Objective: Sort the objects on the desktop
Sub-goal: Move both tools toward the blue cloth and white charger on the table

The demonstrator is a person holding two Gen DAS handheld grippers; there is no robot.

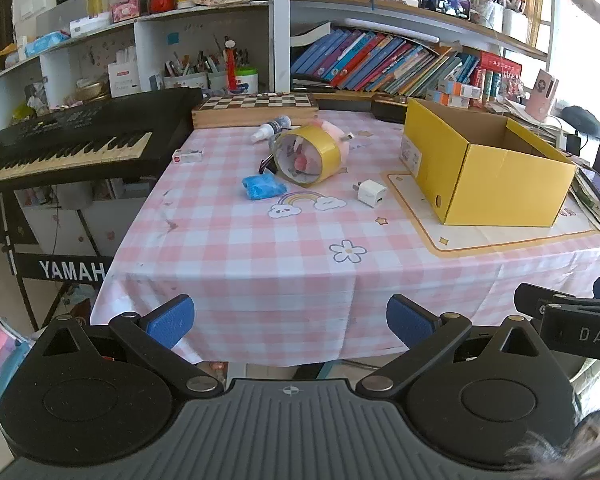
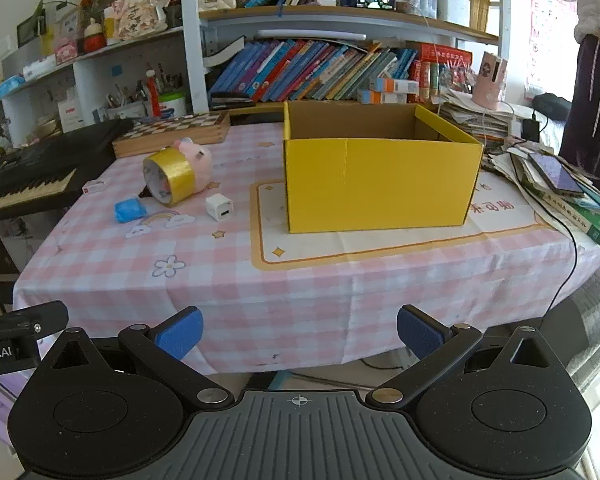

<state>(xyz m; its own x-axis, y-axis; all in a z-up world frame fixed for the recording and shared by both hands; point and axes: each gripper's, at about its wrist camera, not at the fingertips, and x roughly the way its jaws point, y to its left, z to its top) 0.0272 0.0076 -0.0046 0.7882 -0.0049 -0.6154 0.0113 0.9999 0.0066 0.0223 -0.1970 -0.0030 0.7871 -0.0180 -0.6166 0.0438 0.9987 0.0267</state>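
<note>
Tape roll (image 1: 306, 153) on edge, hole facing grippers.

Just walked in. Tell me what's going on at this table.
Desk sorting that hasn't started. A person holds the left gripper and right gripper open and empty at the table's near edge. The tape roll, pink plush, blue packet and white charger lie loose on the checked cloth, left of the yellow box, which looks empty.
</note>
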